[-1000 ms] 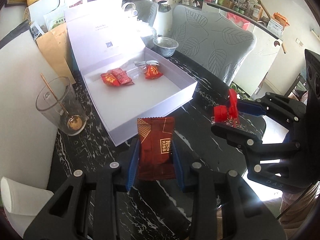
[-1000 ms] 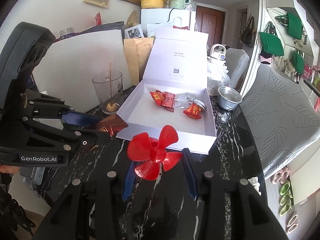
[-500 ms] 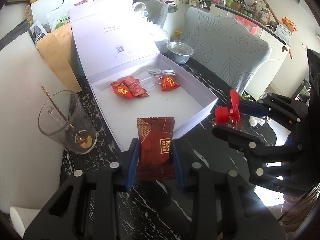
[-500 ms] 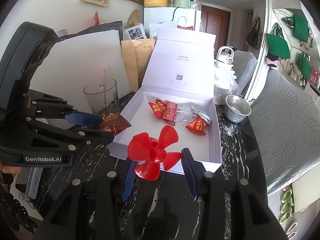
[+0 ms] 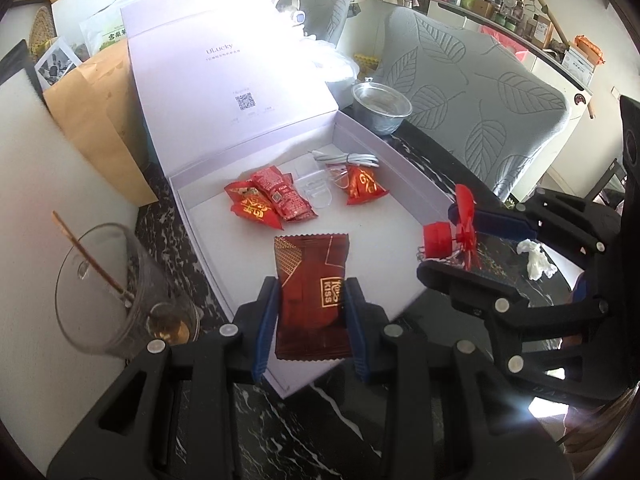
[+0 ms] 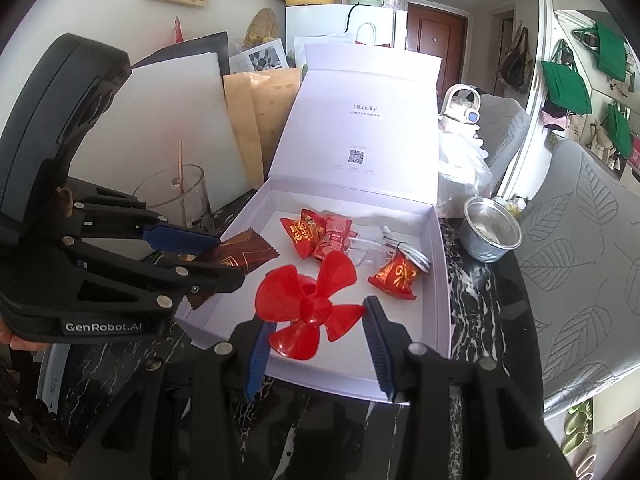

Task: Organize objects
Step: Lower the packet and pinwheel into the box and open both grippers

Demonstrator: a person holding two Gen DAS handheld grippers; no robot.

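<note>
My left gripper [image 5: 310, 292] is shut on a dark red snack packet [image 5: 310, 280] and holds it over the near edge of the open white gift box [image 5: 404, 164]. The packet also shows in the right wrist view [image 6: 240, 256]. My right gripper [image 6: 314, 328] is shut on a red toy propeller [image 6: 310, 304] above the box's near edge [image 6: 320, 380]; it shows side-on in the left wrist view [image 5: 452, 232]. Red candy packets [image 5: 268, 200] and a white cable [image 5: 348, 158] lie inside the box.
A glass cup with a stick [image 5: 116, 292] stands left of the box. A metal bowl [image 5: 382, 106] sits behind the box's right corner. A brown envelope [image 5: 100, 120] and white board [image 5: 28, 184] lean on the left. A crumpled tissue [image 5: 536, 260] lies on the dark marble table [image 5: 336, 432].
Both grippers have moved forward with their objects. The snack packet and the propeller are now over the box's near edge, and the box looks closer.
</note>
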